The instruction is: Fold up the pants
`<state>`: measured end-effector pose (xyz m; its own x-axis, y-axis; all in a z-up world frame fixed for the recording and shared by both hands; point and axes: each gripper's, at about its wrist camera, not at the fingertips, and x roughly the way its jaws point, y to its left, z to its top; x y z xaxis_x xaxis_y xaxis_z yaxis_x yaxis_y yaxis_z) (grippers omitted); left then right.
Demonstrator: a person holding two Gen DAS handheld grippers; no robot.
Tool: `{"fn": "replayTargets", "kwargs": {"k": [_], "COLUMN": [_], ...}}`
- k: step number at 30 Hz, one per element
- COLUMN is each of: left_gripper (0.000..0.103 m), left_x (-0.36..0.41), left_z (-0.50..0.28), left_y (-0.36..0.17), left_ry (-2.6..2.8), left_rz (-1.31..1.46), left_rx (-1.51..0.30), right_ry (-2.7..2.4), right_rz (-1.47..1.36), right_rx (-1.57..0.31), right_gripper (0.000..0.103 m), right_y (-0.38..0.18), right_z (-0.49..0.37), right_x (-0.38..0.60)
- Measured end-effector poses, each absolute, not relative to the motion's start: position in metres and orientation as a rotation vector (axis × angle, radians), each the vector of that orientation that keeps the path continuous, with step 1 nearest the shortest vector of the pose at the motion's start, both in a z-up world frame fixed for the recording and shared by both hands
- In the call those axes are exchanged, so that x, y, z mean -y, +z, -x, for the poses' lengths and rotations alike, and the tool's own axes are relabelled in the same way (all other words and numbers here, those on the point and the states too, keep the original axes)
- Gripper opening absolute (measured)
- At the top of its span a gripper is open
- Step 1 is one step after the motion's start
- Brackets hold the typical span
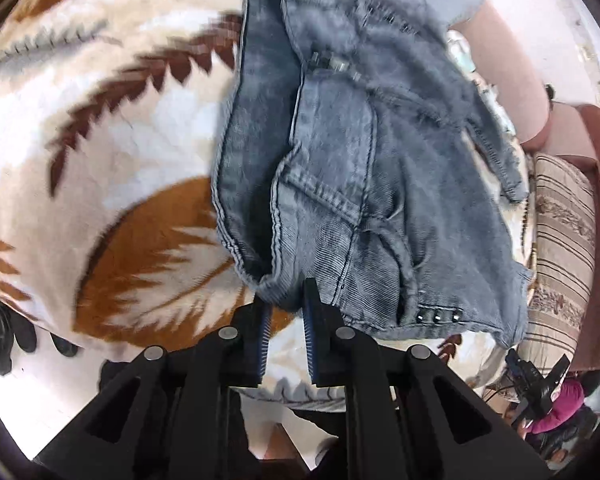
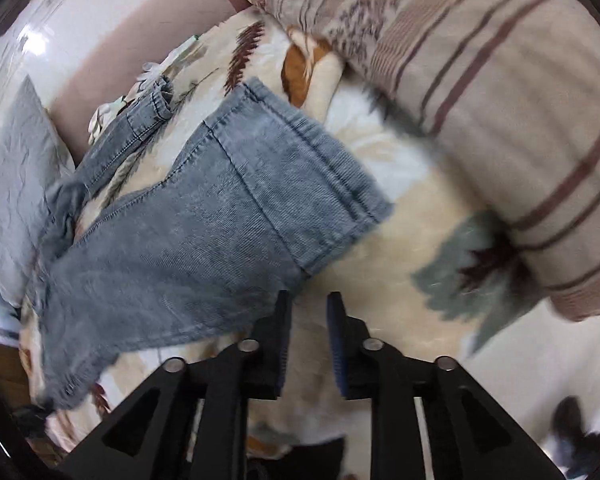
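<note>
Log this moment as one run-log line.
left gripper: shut on jeans waistband | right gripper: open, empty, beside leg cuff | blanket underneath

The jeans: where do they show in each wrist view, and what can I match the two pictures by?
Left wrist: the jeans fill the centre and upper right, waistband end hanging down to the left gripper.
Right wrist: the jeans run from lower left to centre, one leg hem uppermost, left of the right gripper.
Shared landmark: the striped pillow, right edge in the left view, upper right in the right view.
</note>
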<state>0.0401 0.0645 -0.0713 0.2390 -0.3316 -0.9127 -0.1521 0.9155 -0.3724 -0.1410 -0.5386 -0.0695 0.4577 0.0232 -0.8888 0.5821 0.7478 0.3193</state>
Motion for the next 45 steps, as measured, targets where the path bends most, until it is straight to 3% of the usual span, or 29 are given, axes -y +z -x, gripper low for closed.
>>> {"fn": "replayTargets", "kwargs": {"k": [1,2,3,4,5,8,15,17,18,19,22,24,26,28,32,34,36,45], "left_gripper": [0.014,0.026,0.048,0.059,0.066,0.066,0.067,0.066,0.066,0.066,0.060,0.047,0.044,0.041,0.042,0.051,0.059,0.060], "left_x": [-0.068,-0.071,-0.074,-0.075,-0.074,-0.062,-0.041,-0.036,-0.032,-0.030,-0.023,-0.020,-0.019,-0.021,-0.048,-0.061,-0.071,-0.079], "left_z": [-0.038,-0.037,-0.037,-0.038,-0.041,-0.061,-0.090,-0.090,-0.089,-0.087,-0.089,-0.094,-0.093,-0.092,-0.104,-0.125,-0.155,-0.225], "left_y": [-0.065,-0.059,-0.055,-0.054,-0.053,-0.058,-0.076,-0.079,-0.078,-0.075,-0.075,-0.085,-0.084,-0.077,-0.046,-0.035,-0.033,-0.081], "left_ry": [-0.139,-0.153,-0.166,-0.165,-0.151,-0.140,-0.130,-0.144,-0.153,-0.159,-0.140,-0.103,-0.098,-0.121,-0.133,-0.106,-0.074,-0.059], "left_rz": [0.426,0.428,0.436,0.441,0.446,0.453,0.436,0.425,0.403,0.380,0.312,0.274,0.243,0.227,0.287,0.322,0.384,0.646], "left_rx": [-1.307,-1.282,-1.262,-1.250,-1.237,-1.252,-1.320,-1.332,-1.327,-1.316,-1.302,-1.332,-1.326,-1.329,-1.242,-1.197,-1.184,-1.311], "right_ry": [-0.389,-0.400,-0.412,-0.414,-0.414,-0.373,-0.458,-0.458,-0.453,-0.445,-0.442,-0.497,-0.512,-0.546,-0.500,-0.382,-0.284,-0.264], "right_rz": [-0.639,-0.622,-0.606,-0.605,-0.609,-0.613,-0.435,-0.408,-0.377,-0.342,-0.367,-0.388,-0.364,-0.281,-0.349,-0.457,-0.541,-0.757], "right_rx": [-1.022,-0.985,-0.927,-0.892,-0.860,-0.843,-1.055,-1.102,-1.109,-1.101,-1.005,-1.041,-1.122,-1.109,-0.978,-0.916,-0.893,-0.990], "right_gripper": [0.036,0.040,0.053,0.067,0.070,0.072,0.071,0.053,0.023,0.015,0.015,0.015,0.016,0.025,0.042,0.055,0.058,0.058], "right_y": [-0.059,-0.049,-0.033,-0.025,-0.018,-0.012,-0.063,-0.077,-0.076,-0.071,-0.054,-0.065,-0.084,-0.075,-0.037,-0.024,-0.021,-0.093], "right_z": [0.144,0.146,0.146,0.144,0.138,0.100,0.005,-0.008,-0.012,-0.016,-0.010,-0.013,-0.021,-0.025,-0.027,-0.040,-0.063,-0.163], "right_x": [0.541,0.545,0.552,0.557,0.564,0.575,0.573,0.572,0.569,0.565,0.574,0.586,0.585,0.574,0.566,0.559,0.551,0.534]}}
